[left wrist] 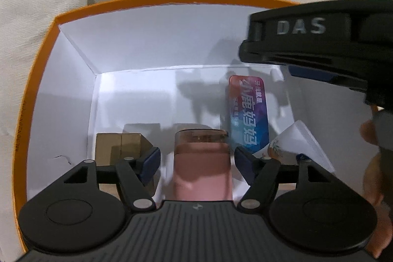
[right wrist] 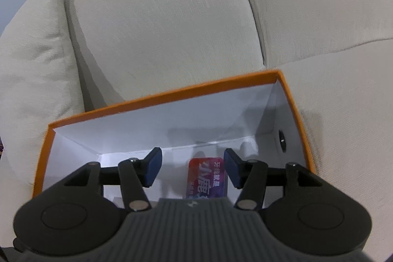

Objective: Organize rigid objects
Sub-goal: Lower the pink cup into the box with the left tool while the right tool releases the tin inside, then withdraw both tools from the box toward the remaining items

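- The left gripper (left wrist: 197, 158) is hanging steeply over the orange box (left wrist: 36, 95) on the sofa (right wrist: 159, 28), its jaws standing apart on either side of the pink container (left wrist: 201, 163); neither pad appears to be pressing on it, so I judge it released and standing on the box floor.
- The right gripper (right wrist: 193, 167) is pointing into the same box with its jaws parted and nothing between them; the purple packet (right wrist: 206, 178) is lying on the floor beyond them.
- In the left wrist view that gripper's black body is crowding the upper right, close above the packet and the white cup (left wrist: 294, 144).
- Risk: the pink container is looking tall and narrow, so lifting the left gripper at a slant could be catching its clear cap with a pad and tipping it onto the cardboard box (left wrist: 120, 146) or the packet.
- Risk: both grippers are working in one box, so they could be knocking together, or nudging the cup, which is lying on its side and could roll.
- Risk: the box is sitting on soft cushions, so a push on its wall could be shifting or tilting it.
- Count inside the box: one pink container, one purple packet, one small cardboard box, one white cup, so four things; two grippers; one orange box.
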`<state>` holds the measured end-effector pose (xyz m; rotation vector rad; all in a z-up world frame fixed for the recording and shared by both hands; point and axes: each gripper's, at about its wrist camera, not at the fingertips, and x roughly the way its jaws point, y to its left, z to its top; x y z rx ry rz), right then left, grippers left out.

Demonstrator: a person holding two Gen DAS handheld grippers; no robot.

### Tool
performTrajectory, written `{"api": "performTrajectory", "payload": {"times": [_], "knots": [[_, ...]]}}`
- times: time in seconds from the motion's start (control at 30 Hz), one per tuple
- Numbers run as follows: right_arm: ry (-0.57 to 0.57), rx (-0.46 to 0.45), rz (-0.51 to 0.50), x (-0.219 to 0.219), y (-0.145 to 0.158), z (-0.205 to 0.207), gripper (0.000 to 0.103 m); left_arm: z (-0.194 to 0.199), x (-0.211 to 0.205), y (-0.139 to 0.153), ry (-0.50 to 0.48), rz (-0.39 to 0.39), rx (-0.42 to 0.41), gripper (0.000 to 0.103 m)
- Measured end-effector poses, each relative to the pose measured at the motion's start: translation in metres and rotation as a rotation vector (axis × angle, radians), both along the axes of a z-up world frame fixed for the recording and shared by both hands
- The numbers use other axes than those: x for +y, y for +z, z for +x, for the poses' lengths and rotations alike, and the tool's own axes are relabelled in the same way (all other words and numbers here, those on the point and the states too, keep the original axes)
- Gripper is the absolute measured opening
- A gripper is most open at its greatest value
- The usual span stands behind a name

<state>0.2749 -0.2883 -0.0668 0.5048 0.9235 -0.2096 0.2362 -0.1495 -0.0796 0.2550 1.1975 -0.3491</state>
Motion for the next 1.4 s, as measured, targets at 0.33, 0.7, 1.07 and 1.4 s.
{"api": "performTrajectory", "payload": {"times": [0.33,0.7,1.07,1.4], "knots": [[-0.009,-0.059,-0.066,-0.005,0.056,-0.032,0.065,-0.021,0.03,0.056,0.022,-0.041,-0.122,0.082],[0.036,-0.038,-0.133,0.013,0.128,-0.123,0.076,-0.106,0.102,0.109,0.053,-0.124,-0.167,0.088],[0.108,0.105,-0.155,0.07,0.103,-0.228,0.08,-0.161,0.147,0.06,0.094,-0.096,-0.08,0.088],[0.162,0.221,-0.206,0.105,0.059,-0.263,0.081,-0.131,0.151,0.015,0.281,-0.174,0.021,0.086]]}}
